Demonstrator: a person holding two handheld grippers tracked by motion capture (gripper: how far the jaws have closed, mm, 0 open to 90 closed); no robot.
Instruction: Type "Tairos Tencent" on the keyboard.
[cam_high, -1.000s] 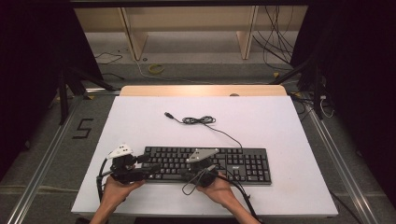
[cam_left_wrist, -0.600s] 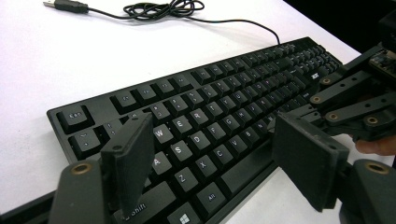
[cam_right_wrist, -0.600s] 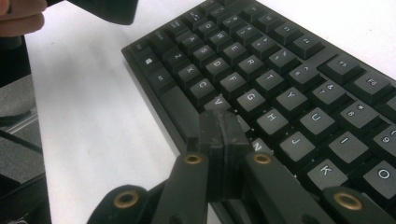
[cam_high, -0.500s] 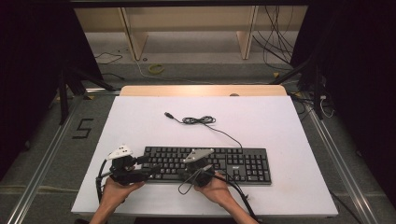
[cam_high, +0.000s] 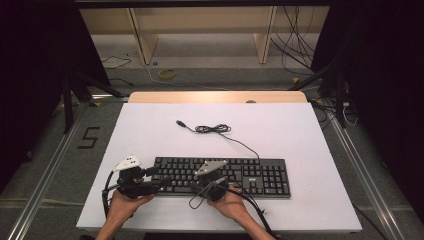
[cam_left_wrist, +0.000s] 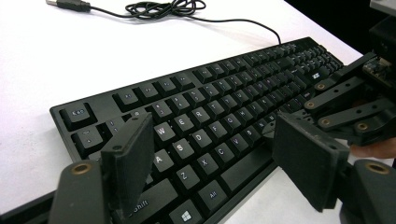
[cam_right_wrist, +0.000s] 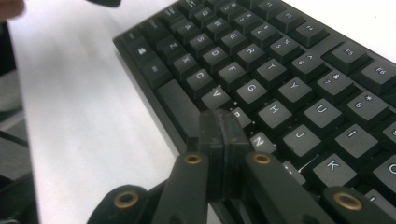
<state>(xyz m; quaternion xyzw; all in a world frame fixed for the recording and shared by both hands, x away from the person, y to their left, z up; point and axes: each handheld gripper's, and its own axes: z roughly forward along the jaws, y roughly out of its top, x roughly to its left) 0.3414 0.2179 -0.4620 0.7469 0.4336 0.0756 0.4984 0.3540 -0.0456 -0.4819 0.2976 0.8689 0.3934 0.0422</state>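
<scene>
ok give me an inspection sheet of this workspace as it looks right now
surface: white table, bare around the things.
job's things: black keyboard lying flat near the front edge.
clutter: nothing seen.
grippers: left gripper open, jaws spread above the keyboard's left end; right gripper shut with nothing between the pads, tips over the keys near B and N.
cables: keyboard cable loosely coiled behind the keyboard, plug lying loose on the table; a cable trails from each gripper.
surroundings: wooden shelf frame, loose floor cables, a 5 marked on the floor.

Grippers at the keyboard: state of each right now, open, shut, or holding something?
Left gripper: open, jaws apart over the keyboard's left end, holding nothing.
Right gripper: shut, empty, closed tips over the B key.
</scene>
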